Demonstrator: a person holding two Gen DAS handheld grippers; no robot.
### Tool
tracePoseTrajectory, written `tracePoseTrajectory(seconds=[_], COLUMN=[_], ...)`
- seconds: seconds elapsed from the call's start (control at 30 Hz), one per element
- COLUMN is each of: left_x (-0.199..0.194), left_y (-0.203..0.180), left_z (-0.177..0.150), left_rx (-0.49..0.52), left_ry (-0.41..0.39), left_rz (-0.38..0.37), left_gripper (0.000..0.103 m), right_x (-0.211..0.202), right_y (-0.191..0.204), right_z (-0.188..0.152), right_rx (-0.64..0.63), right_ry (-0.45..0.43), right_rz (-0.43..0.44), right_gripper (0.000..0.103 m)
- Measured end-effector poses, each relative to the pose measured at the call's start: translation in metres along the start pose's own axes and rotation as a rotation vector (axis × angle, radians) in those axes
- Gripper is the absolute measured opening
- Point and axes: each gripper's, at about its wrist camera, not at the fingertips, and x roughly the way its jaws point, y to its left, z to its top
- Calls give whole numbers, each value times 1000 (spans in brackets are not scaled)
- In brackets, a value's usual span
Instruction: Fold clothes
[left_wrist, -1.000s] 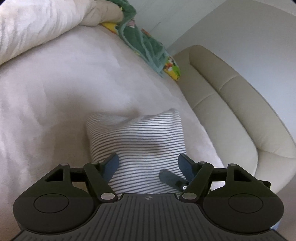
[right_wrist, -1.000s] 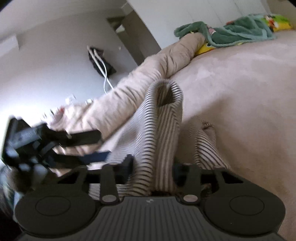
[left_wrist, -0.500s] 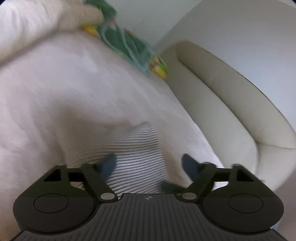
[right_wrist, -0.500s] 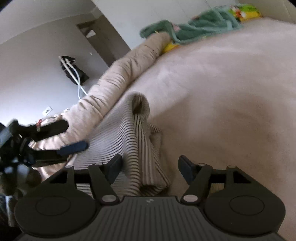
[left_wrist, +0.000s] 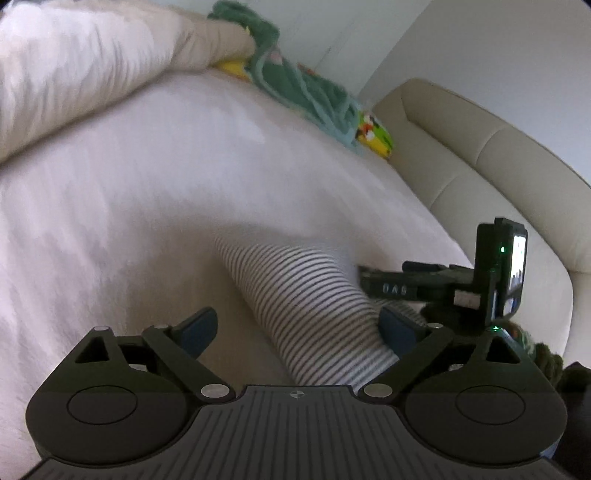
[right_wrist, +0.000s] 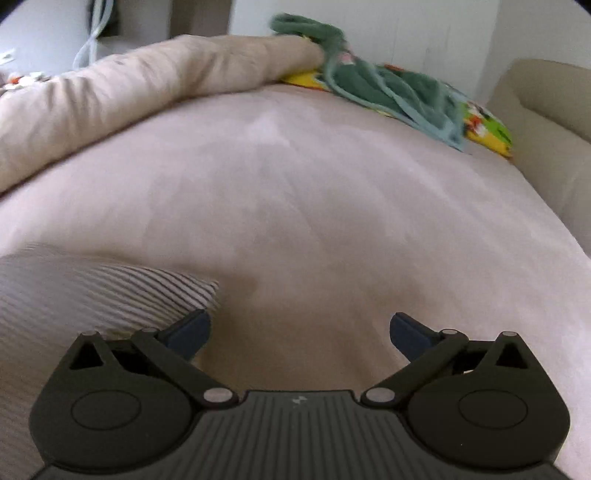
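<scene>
- Plainly, the striped garment (left_wrist: 314, 306) lies folded on the bed (left_wrist: 147, 206), white with thin dark stripes, one end bulging up in a rounded hump.
- Left claw (left_wrist: 297, 326) gapes wide with the garment lying between its fingers; its right finger (left_wrist: 397, 326) touches the cloth.
- Right claw (right_wrist: 299, 328) is spread wide, holding nothing, over bare sheet; the garment's edge sits by its left finger (right_wrist: 190, 330).
- Rolled beige duvet (right_wrist: 129, 99), a green blanket (right_wrist: 384, 86) and a cream sofa (left_wrist: 491, 162) border the bed.
</scene>
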Motion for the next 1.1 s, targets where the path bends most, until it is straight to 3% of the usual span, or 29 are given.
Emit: tracePoseTrajectory(seconds=[0.13, 0.33, 0.4, 0.47, 0.53, 0.63, 0.7, 0.77, 0.83, 0.97, 1.1], left_x=[10, 12, 13, 13, 9, 7, 7, 4, -1, -16, -6], left_y=[1, 2, 2, 2, 4, 15, 20, 17, 16, 23, 33], left_z=[-1, -4, -3, -4, -4, -8, -10, -10, -5, 2, -8], left_rx=[-1, -1, 1, -2, -23, -114, -160, -171, -195, -206, -213], left_ry=[19, 19, 19, 18, 16, 57, 94, 121, 112, 49, 101], left_rz=[11, 15, 18, 19, 2, -115, -192, -230, -229, -222, -178], left_gripper=[99, 99, 99, 99, 98, 98, 98, 98, 98, 98, 98], right_x=[4, -53, -62, -57, -42, -26, -27, -29, -31, -42, -54], right_y=[-43, -76, -78, -72, -58, -45, -42, -36, -32, -32, -31], right_z=[-9, -37, -42, -44, -46, -54, -54, -51, -51, -62, -73], right_rx=[239, 420, 463, 477, 461, 481, 536, 609, 656, 570, 484], right_ry=[123, -1, 3, 66, 163, 229, 237, 263, 278, 227, 176], right_rz=[197, 441, 545, 642, 649, 605, 655, 760, 835, 758, 680], right_gripper=[103, 103, 103, 103, 103, 103, 103, 103, 103, 103, 103])
